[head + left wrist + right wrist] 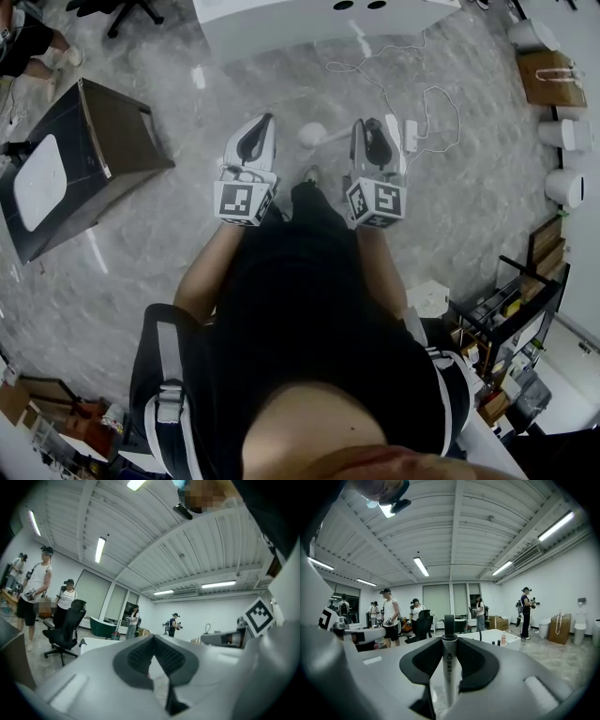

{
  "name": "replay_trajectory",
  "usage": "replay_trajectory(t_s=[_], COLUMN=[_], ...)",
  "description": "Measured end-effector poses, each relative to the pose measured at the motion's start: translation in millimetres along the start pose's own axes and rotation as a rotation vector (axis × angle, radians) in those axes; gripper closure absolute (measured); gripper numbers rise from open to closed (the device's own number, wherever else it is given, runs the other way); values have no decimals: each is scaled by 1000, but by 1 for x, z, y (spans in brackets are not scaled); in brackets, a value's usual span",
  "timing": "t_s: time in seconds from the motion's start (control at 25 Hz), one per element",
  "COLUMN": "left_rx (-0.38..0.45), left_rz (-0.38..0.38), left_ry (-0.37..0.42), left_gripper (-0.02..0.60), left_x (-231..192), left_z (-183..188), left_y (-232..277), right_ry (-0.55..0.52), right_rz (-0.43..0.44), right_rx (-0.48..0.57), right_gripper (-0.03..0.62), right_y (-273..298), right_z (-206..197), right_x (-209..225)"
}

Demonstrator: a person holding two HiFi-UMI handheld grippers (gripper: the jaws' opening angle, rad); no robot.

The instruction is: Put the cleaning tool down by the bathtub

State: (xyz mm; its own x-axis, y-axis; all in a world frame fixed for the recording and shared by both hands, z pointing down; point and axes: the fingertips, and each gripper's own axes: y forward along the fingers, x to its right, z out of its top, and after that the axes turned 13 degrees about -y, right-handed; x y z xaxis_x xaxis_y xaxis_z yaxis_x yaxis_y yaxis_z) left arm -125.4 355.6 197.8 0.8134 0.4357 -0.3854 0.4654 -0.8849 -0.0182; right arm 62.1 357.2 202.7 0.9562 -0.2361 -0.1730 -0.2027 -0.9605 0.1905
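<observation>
Room: grey marbled floor [187,112] in a bright workshop with a ribbed white ceiling and strip lights; several people stand about at the far end.
Bathtub: the white bathtub [281,28] lies ahead of the person, across the top of the head view.
Writing on the tool: a short grey print runs down the white handle of the cleaning tool [448,667]; it is too small to read.
Markers: each gripper carries a cube with black-and-white square patterns [244,202]; they bear no letters.
Right gripper: the right gripper [375,127] is clamped on the cleaning tool, its dark fingers [476,660] pressing the handle from both sides, with a dark loop showing at the handle's top.
Tool's place: it is held off the floor on the near side of the bathtub, and its round white head [312,134] sticks out between the two grippers.
Left gripper: the left gripper [265,120] is closed, its fingers [140,656] meeting at the tips with nothing between them.
Nearby: a white power strip [410,136] with a looping cable lies on the floor just beside the right gripper; a black office chair [65,627] stands further off.
</observation>
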Motion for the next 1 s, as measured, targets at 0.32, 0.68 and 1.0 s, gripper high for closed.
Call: replay_trajectory(t_s=[0.32,0.68,1.0], left_rx=[8,3,-11], left_rz=[1,25,61], left_ry=[4,16,31], left_gripper=[571,572,571], left_x=[4,13,23], left_z=[-4,-15,-30], left_y=[41,114,188], right_ry=[13,6,3], right_rz=[18,57,77], right_rx=[13,30,35], right_gripper=[496,496,496], right_y=[36,95,147], right_z=[-5,-9,-18], right_x=[20,65,120])
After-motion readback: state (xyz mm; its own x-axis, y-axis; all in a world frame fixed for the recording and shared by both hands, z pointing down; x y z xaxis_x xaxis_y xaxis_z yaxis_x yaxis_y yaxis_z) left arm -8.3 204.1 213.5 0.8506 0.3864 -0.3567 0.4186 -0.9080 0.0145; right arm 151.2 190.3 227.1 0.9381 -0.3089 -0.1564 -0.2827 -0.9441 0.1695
